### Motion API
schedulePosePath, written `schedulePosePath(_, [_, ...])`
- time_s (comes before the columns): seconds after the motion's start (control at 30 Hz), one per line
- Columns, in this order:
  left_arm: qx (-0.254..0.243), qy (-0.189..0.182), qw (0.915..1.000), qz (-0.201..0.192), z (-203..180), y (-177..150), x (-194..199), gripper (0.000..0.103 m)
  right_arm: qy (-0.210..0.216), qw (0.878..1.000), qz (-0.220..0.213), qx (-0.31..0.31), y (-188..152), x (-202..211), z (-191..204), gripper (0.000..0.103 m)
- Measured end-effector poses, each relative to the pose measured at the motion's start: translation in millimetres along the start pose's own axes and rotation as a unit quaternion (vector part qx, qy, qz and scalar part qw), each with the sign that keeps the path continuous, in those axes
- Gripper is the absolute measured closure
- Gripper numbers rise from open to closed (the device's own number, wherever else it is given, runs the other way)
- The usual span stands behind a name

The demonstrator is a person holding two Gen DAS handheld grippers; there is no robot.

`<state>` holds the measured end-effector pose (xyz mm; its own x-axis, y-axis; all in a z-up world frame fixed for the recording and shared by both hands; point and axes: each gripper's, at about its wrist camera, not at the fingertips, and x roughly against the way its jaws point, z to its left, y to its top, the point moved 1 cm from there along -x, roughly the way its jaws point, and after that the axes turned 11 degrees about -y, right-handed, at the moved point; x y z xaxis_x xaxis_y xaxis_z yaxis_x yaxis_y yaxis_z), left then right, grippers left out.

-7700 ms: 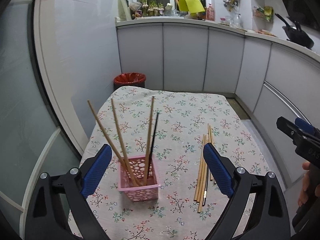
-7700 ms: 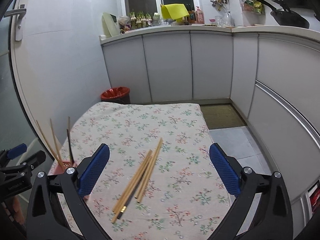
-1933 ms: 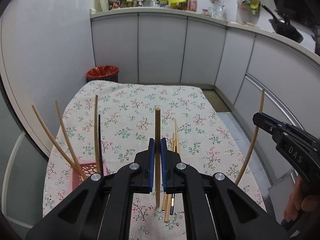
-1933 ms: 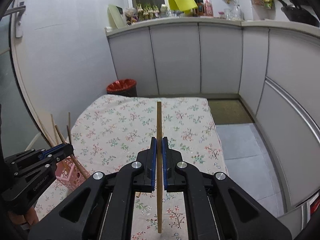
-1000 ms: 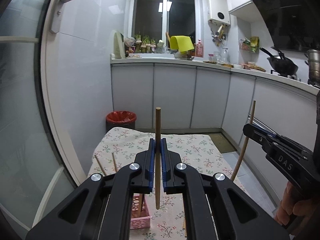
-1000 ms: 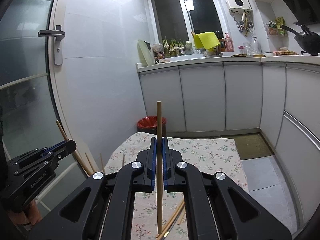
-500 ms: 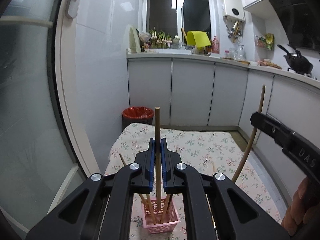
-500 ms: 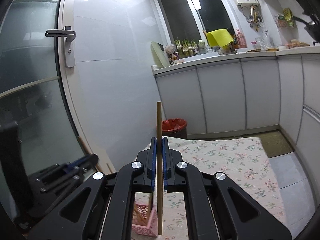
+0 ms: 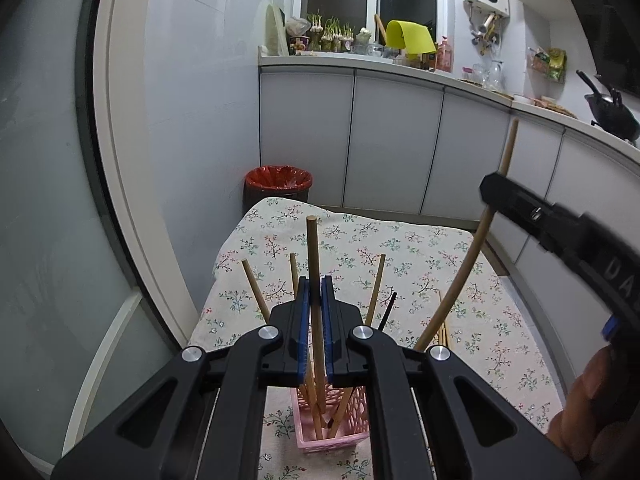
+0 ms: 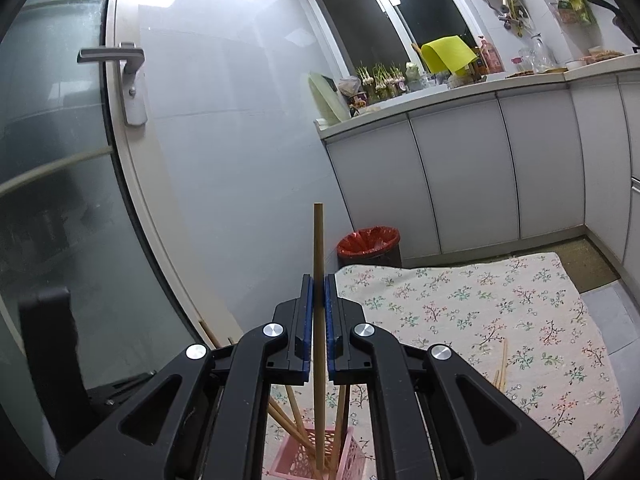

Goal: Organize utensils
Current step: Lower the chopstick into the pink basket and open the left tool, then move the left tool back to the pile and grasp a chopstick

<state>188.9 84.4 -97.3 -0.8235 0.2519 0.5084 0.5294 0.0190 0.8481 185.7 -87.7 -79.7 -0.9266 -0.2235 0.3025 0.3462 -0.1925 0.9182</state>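
A pink perforated basket [image 9: 354, 436] stands on the floral tablecloth [image 9: 404, 246] with several wooden chopsticks and one black one leaning in it. My left gripper [image 9: 315, 292] is shut on an upright wooden chopstick [image 9: 313, 248] whose lower end is down inside the basket. In the right wrist view, my right gripper [image 10: 319, 288] is shut on another wooden chopstick [image 10: 318, 240], and its tip reaches into the basket [image 10: 288, 462]. The left wrist view shows the right gripper [image 9: 536, 216] from the side, its chopstick [image 9: 476, 248] slanting down towards the basket. Loose chopsticks [image 10: 500, 368] lie on the cloth.
A red-lined bin [image 9: 279, 182] stands behind the table's far end. A glass door with a metal handle [image 10: 120, 68] runs close along the left side. White cabinets [image 9: 392, 144] line the back and right, with floor between them and the table.
Both grippers have come in over the pink basket and tilted down. The two held chopsticks, above the table half a second ago, now have their lower ends inside the basket.
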Motion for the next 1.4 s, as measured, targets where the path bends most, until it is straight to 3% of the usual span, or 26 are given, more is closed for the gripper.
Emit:
schedulePosePath(0.27, [-0.004,-0.002,1.0,0.003,-1,2,-4,0.097,-0.004,0.999,0.043,0.011,-16,-18,0,0.098])
schedulePosePath(0.57, [0.009,-0.008,0.9999,-0.005,-1,5,5,0.095,0.004,0.999,0.041,-0.001,-5,1,-14,0.078])
schedulePosePath(0.7, [0.006,-0.007,0.9999,-0.015,-6,5,13,0.069,-0.007,0.999,0.042,0.004,-1,13,-25,0.073])
schedulePosePath(1.1, [-0.01,-0.026,0.9996,-0.005,-39,4,18,0.042,-0.082,0.994,0.067,0.014,5,43,-85,0.049])
schedulePosePath(1.3, [-0.008,-0.032,0.9994,0.009,-61,0,8,0.022,-0.121,0.989,0.076,0.026,-1,50,-114,0.028])
schedulePosePath(1.4, [-0.01,-0.031,0.9994,0.011,-71,-2,4,0.014,-0.138,0.987,0.073,0.028,-2,54,-127,0.013])
